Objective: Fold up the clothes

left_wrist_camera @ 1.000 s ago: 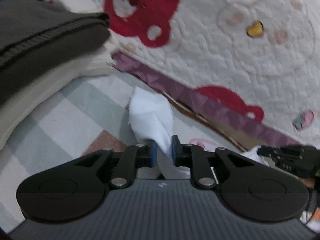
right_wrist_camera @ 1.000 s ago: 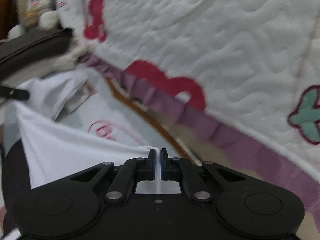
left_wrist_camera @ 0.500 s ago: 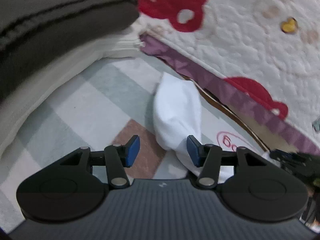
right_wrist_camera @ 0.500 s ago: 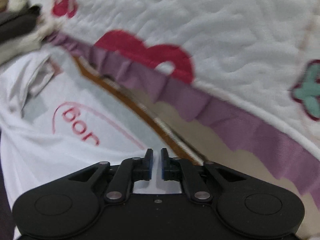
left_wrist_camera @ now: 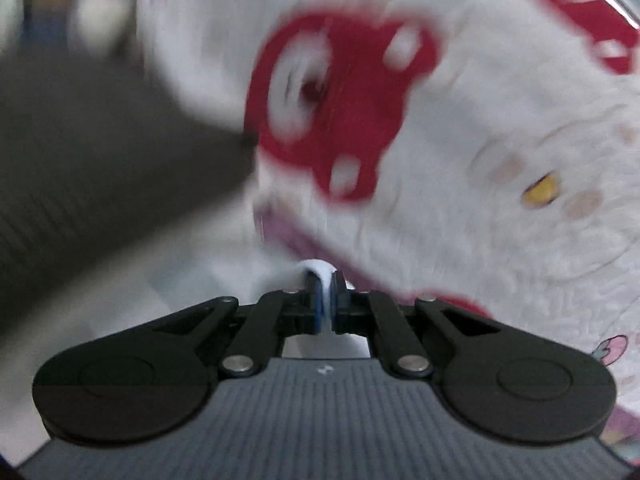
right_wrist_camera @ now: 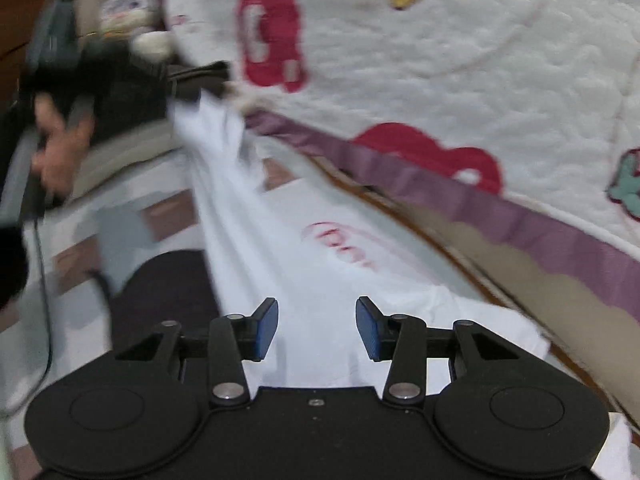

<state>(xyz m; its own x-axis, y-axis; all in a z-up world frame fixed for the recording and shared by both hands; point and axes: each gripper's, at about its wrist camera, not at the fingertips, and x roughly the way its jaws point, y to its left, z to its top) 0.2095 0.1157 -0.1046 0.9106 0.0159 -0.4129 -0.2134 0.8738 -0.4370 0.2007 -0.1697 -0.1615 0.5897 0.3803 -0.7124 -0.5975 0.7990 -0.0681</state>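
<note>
The white shirt [right_wrist_camera: 280, 248] lies stretched along the checked bedsheet [right_wrist_camera: 132, 220], just beside the purple border of the quilt [right_wrist_camera: 480, 80], its red lettering facing up. The far end is bunched and lifted off the sheet, up by the dark folded stack [right_wrist_camera: 132, 92]; the near end lies flat under the right gripper [right_wrist_camera: 317, 330]. It looks thin and light, soft enough to sag and crease wherever it isn't held, so I'd say it wants taking at a hem or corner rather than mid-panel, with both ends kept taut to stop it slumping. The left gripper [left_wrist_camera: 327, 300] has its fingers pinched tight on a small fold of the white cloth, which pokes up between the pads; that view is badly blurred, with the stack to its left. The right gripper's fingers are spreading apart over the shirt's near end, nothing caught between them. A hand [right_wrist_camera: 56, 152] shows beside the stack, on the left gripper's handle.
</note>
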